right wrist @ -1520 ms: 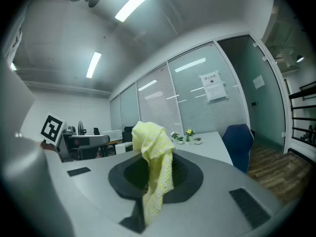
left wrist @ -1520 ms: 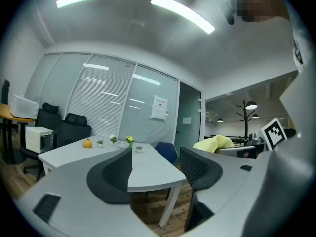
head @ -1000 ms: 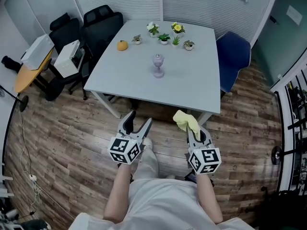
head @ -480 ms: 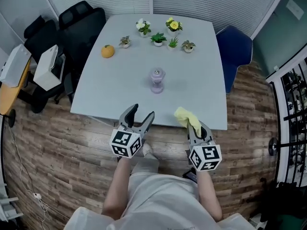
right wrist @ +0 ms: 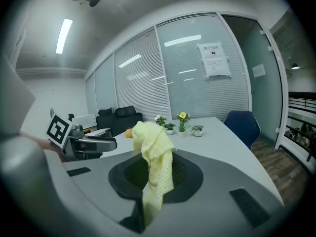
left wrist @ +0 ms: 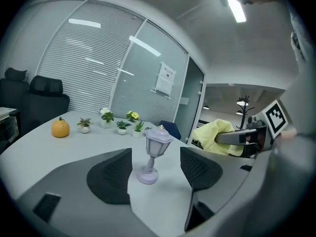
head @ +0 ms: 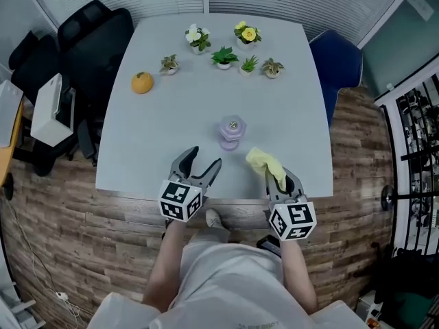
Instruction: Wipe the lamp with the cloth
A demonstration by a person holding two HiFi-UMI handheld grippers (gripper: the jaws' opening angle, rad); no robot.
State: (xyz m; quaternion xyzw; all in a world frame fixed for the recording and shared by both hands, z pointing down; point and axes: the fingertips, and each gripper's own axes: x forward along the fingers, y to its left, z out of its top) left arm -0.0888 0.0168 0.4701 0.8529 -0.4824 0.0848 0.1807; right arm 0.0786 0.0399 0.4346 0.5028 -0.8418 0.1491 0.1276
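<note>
Both have advanced to the table (head: 158, 149); left claw (head: 205, 157) spread facing lamp (head: 232, 131); right claw (head: 278, 177) pinching cloth (head: 263, 162).

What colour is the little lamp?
The lamp is pale purple, clearest in the left gripper view.

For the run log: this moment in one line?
left gripper: open, empty | right gripper: shut on yellow cloth | purple lamp: upright on table, untouched

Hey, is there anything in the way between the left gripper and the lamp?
Nothing visible. Only bare table lies between the open left gripper and the lamp. The cloth, in the right gripper, is off to the side.
</note>
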